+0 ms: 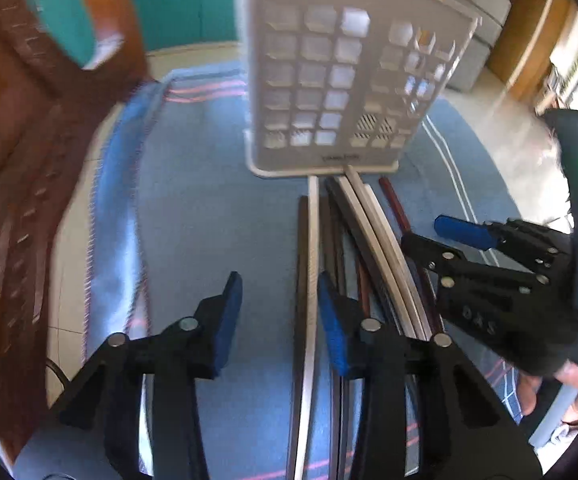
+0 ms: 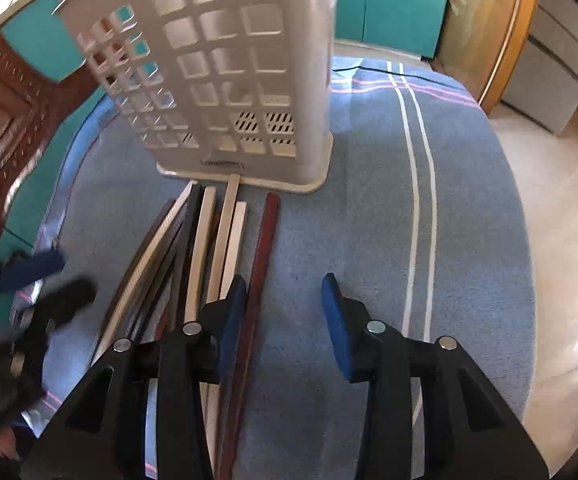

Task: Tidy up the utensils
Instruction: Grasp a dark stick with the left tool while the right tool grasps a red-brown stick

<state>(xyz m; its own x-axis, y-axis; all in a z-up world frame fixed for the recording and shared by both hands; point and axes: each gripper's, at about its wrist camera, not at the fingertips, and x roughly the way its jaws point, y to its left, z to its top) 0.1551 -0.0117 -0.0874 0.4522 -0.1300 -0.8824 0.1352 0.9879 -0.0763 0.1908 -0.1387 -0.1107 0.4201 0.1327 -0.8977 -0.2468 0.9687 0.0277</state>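
While both tools hang over the blue cloth, I find the chopsticks [image 2: 209, 264] all lying loose on it, their far tips just before the white slotted holder [image 2: 225, 80]; none stands inside. My left tool [image 1: 279, 320] and right tool [image 2: 285, 316] are part open, gripping nothing. Sorting is barely begun.

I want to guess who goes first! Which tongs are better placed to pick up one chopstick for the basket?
Probably the right tongs: one red chopstick lies alone between their open tips, apart from the pile. The left tongs straddle a white chopstick and a dark chopstick together.
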